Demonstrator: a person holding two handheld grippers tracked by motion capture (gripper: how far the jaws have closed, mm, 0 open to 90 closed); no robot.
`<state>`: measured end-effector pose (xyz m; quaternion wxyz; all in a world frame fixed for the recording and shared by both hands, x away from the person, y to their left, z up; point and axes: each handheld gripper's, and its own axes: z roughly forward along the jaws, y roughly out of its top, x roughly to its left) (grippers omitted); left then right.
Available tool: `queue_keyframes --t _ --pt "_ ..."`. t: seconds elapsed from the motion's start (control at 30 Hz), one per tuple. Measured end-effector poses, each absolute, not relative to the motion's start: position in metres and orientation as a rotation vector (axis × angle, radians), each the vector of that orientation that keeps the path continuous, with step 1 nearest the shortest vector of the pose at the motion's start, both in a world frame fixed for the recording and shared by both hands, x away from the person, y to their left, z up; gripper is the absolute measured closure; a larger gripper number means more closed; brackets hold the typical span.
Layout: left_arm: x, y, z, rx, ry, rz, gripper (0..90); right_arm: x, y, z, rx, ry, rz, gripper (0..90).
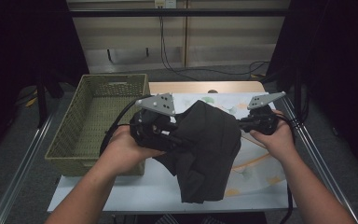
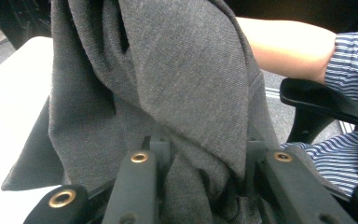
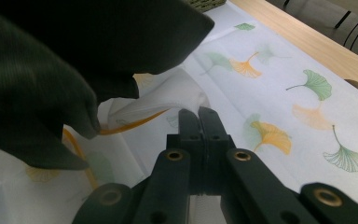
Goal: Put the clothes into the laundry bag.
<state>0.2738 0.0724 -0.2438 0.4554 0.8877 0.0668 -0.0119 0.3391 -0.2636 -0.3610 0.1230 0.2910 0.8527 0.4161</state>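
Note:
A dark grey garment (image 1: pixel 205 144) hangs bunched between my two grippers above the table, its lower end resting on the white leaf-print tablecloth (image 1: pixel 135 186). My left gripper (image 1: pixel 182 140) points right and is shut on a thick bunch of the garment (image 2: pixel 182 70), which fills the space between its jaws (image 2: pixel 205 144). My right gripper (image 1: pixel 240 123) has its jaws together at the garment's right edge. In the right gripper view its tips (image 3: pixel 198 112) pinch a raised fold of the tablecloth (image 3: pixel 168 95), with the dark garment (image 3: pixel 51 70) up and to the left.
A woven olive basket (image 1: pixel 98 81) stands at the table's left, just behind my left hand. The wooden table edge (image 1: pixel 205 86) runs along the back. A striped sleeve (image 2: pixel 354 56) and a black chair arm (image 2: pixel 317 98) lie beyond the garment in the left gripper view.

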Motion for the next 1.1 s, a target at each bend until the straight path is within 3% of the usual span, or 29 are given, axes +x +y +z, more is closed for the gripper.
queue_keyframes --t 1.1 --pt "0.273 0.018 -0.294 2.230 0.047 -0.163 67.5 0.338 -0.268 -0.362 0.859 2.473 1.221 90.0"
